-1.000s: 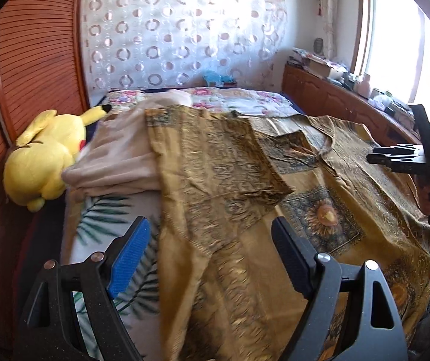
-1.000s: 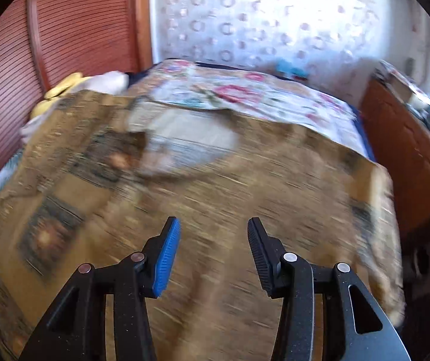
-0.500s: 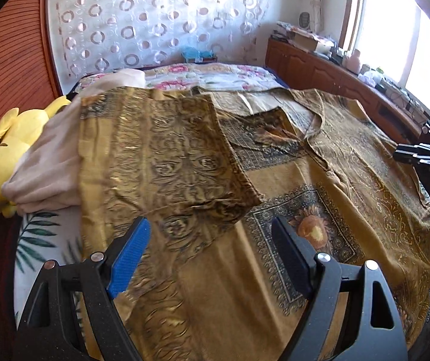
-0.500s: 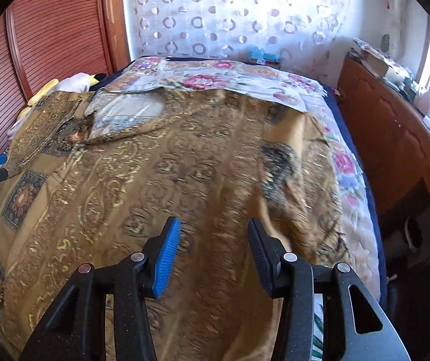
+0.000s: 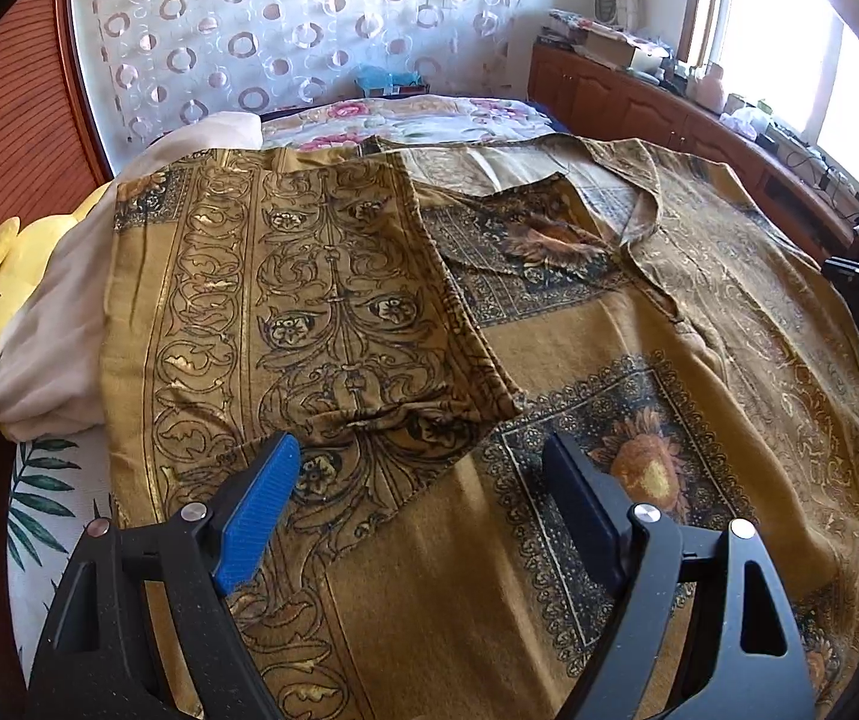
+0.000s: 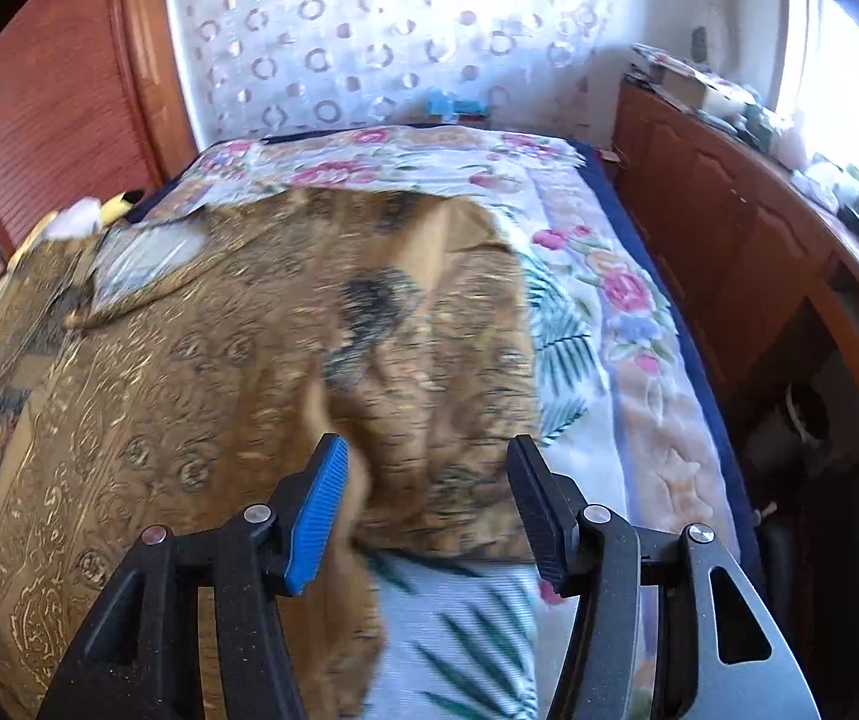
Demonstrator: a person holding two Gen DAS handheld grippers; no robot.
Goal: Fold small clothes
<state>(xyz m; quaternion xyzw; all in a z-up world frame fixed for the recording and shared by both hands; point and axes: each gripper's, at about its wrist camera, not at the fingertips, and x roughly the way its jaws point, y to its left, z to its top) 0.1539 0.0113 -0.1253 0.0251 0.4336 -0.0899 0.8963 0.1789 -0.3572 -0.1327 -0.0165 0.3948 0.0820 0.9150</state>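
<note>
The left gripper (image 5: 423, 504) is hanging spread over the shirt (image 5: 549, 360). The right gripper (image 6: 426, 510) is spreading wider above the shirt's sleeve (image 6: 447, 360), pinching nothing.

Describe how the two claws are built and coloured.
The left claw and the right claw look alike: black plastic frames with triangular cut-outs and silver rivets at the pivots. Each has one bright blue ribbed pad on its left finger and one black ribbed pad on its right. No cables, markings or sleeves show.
</note>
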